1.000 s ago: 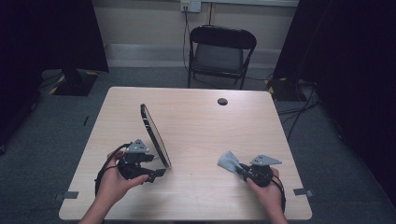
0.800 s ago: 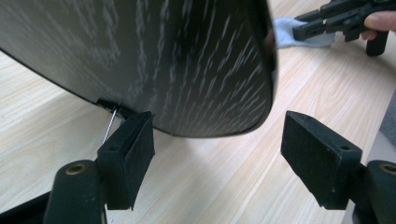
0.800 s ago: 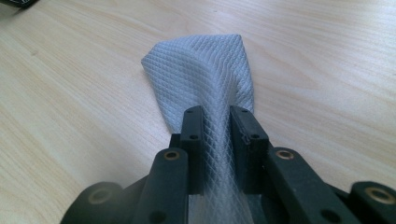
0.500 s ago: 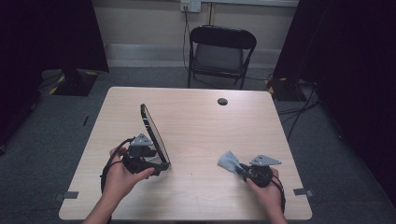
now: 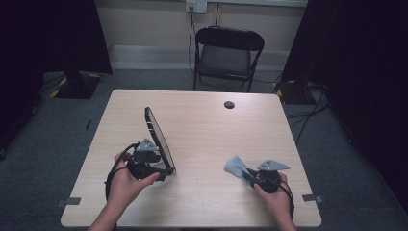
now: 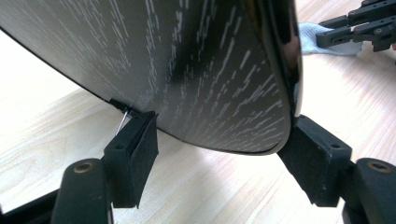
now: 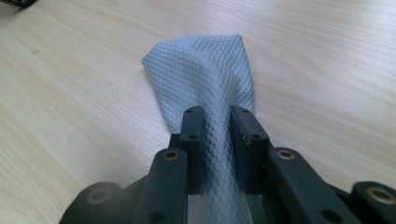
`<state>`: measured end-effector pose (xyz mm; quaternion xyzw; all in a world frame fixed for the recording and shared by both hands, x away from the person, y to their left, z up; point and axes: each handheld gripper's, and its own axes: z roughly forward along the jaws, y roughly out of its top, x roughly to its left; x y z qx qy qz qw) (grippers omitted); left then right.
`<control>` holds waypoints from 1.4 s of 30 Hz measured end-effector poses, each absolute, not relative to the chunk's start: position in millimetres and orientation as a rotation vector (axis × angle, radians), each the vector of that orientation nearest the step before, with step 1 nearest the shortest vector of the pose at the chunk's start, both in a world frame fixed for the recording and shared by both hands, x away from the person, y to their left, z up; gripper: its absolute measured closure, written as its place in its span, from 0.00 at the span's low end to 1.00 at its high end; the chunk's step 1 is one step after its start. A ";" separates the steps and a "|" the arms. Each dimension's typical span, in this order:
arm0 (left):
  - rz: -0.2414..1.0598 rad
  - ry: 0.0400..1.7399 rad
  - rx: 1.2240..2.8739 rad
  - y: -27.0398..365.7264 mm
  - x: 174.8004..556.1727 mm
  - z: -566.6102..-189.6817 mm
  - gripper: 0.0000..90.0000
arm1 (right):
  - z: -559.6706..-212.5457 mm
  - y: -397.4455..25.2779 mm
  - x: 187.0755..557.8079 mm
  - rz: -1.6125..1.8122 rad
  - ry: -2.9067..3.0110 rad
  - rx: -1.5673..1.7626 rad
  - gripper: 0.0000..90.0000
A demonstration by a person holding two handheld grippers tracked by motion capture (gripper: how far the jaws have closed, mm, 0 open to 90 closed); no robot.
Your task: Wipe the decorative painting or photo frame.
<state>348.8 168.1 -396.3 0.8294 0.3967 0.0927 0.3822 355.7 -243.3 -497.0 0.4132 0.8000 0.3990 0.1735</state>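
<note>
The black tablet (image 5: 159, 139) is held up on its edge on the table (image 5: 202, 120) between the spread jaws of the left gripper (image 5: 161, 168). A blue cloth (image 7: 205, 84) is pinched by the right gripper (image 7: 215, 126) and is spread on the wood in front of it.

A thin black oval panel (image 5: 159, 139), perhaps a mirror, stands on edge; a pale blue waffle-weave cloth (image 5: 236, 166) lies bunched nearby.

text: none legible | labels/brands: none | numbers/signs: none | checked: table (image 5: 202, 120), mirror (image 5: 159, 137), cloth (image 7: 205, 79) (the mirror's pale streaks are reflected wood grain, not writing)
</note>
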 end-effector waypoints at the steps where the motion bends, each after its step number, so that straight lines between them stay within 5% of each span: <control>1: 0.240 1.011 2.119 169.1 348.2 -396.1 0.33 | -497.1 -243.3 355.8 1.132 2.269 1.172 0.85; 21: 0.236 1.058 2.084 199.8 338.1 -396.0 0.48 | -497.2 -244.4 356.9 1.141 2.276 1.173 0.85; 35: 0.219 1.083 2.055 210.7 335.4 -395.0 0.72 | -497.2 -244.9 357.3 1.143 2.279 1.172 0.84; 38: 0.233 1.097 2.045 213.4 335.1 -395.2 0.72 | -497.2 -244.8 357.2 1.143 2.278 1.171 0.84; 42: 0.270 1.138 2.042 214.4 336.8 -396.0 0.59 | -497.2 -244.9 357.3 1.144 2.279 1.172 0.84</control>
